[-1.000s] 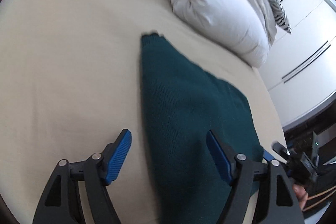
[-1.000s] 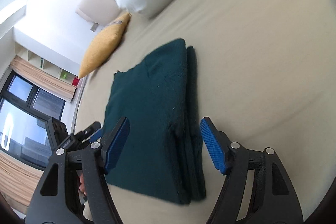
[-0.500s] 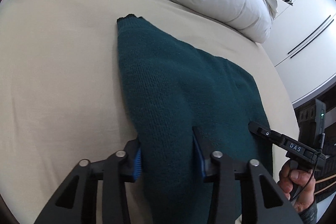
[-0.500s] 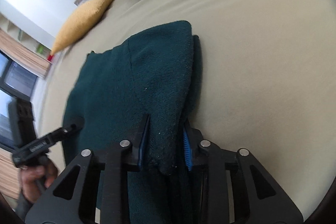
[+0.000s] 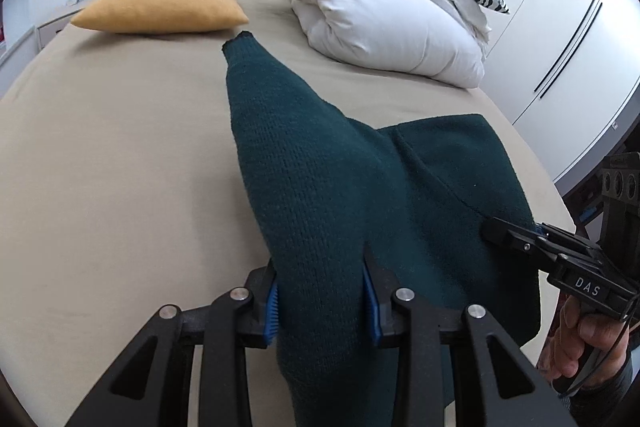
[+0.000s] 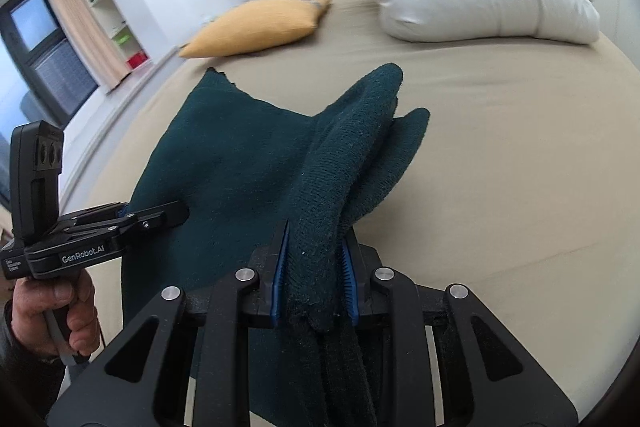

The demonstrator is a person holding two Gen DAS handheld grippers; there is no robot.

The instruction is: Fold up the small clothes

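We see our right gripper (image 6: 314, 277) clamped on the dark green sweater (image 6: 240, 163) — our left gripper (image 6: 160, 215) pinches its other edge, lifting it off the bed (image 6: 520, 167).

The bed (image 5: 100, 155) — covered in a smooth beige sheet — carries a dark green knit garment (image 5: 304, 163) at centre, partly raised off the sheet, a mustard cushion (image 5: 160, 9) at eleven o'clock and a folded white duvet (image 5: 384, 27) at one o'clock.
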